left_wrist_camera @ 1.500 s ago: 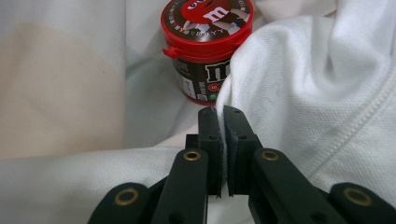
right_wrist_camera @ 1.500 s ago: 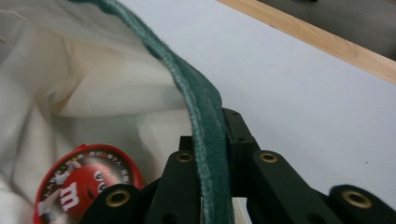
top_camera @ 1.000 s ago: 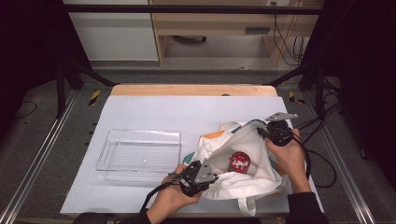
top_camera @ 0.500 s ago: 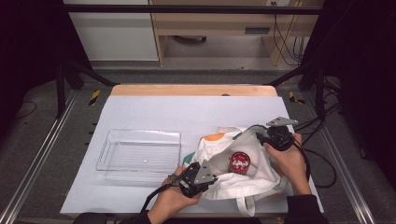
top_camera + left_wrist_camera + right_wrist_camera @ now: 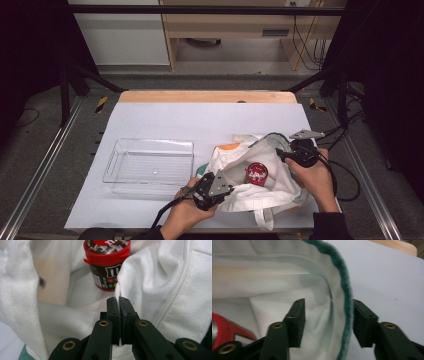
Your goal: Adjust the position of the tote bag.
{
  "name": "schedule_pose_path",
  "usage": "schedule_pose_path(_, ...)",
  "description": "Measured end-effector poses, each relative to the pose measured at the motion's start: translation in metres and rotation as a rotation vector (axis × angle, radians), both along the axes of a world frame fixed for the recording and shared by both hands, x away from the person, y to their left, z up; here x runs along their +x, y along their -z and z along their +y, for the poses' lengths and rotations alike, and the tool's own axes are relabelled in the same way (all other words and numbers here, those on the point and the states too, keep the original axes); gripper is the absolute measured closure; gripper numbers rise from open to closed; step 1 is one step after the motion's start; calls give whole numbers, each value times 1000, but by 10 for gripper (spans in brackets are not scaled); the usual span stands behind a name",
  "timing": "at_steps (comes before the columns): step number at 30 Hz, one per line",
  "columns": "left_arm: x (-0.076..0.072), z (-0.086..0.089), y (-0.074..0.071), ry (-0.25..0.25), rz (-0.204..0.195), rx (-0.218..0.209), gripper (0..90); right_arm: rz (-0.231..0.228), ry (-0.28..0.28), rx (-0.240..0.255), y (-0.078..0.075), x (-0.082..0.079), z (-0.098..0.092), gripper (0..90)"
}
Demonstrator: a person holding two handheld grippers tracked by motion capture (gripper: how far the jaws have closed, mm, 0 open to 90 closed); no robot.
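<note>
My left gripper (image 5: 119, 305) has its jaws clenched on the near rim of the white cloth bag (image 5: 260, 192) on the bench (image 5: 200, 120). My right gripper (image 5: 327, 322) straddles the green-edged far rim, jaws released. A red-lidded candy jar (image 5: 107, 262) sits inside the bag.

Overhead; 2 close views share bag (image 5: 260, 190).
</note>
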State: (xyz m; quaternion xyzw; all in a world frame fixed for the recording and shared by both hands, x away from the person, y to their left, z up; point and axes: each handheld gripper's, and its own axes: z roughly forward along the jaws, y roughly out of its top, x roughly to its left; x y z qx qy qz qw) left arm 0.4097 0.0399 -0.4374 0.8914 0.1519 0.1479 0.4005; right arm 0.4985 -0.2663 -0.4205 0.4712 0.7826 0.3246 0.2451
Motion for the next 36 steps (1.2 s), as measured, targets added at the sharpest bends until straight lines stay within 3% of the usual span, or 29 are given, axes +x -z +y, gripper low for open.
schedule_pose_path(3, -1, 1, 1, 5, -2, 5, 878, 2, -7, -56, 2, -2, 3, 818)
schedule_pose_path(4, -1, 1, 1, 7, -4, 10, 878, 1, 5, -65, 2, -2, 3, 851)
schedule_pose_path(10, -5, 3, 1, 15, -5, 25, 879, -46, 36, -84, -2, 0, -5, 874)
schedule_pose_path(16, -7, 4, 6, 20, -10, 56, 880, -5, 50, -124, 16, 14, -9, 875)
schedule_pose_path(19, -7, 5, 7, 27, -16, 74, 881, 5, 70, -121, 22, 22, -12, 875)
schedule_pose_path(23, -8, 5, 8, 17, -13, 59, 881, 18, 74, -129, 28, 25, -10, 871)
schedule_pose_path(25, -8, 5, 8, 17, -15, 59, 880, -1, 62, -132, 26, 21, -8, 851)
schedule_pose_path(27, -7, 4, 8, 11, -8, 46, 880, -24, 65, -113, 21, 16, -8, 722)
schedule_pose_path(31, -6, 5, 8, 11, -4, 40, 879, -55, 81, -66, 11, 3, -13, 596)
schedule_pose_path(34, -6, 5, 8, 9, -5, 39, 878, -27, 93, -2, 10, 2, -17, 525)
schedule_pose_path(36, -6, 5, 9, 10, -5, 42, 878, 1, 90, 12, 14, 4, -15, 477)
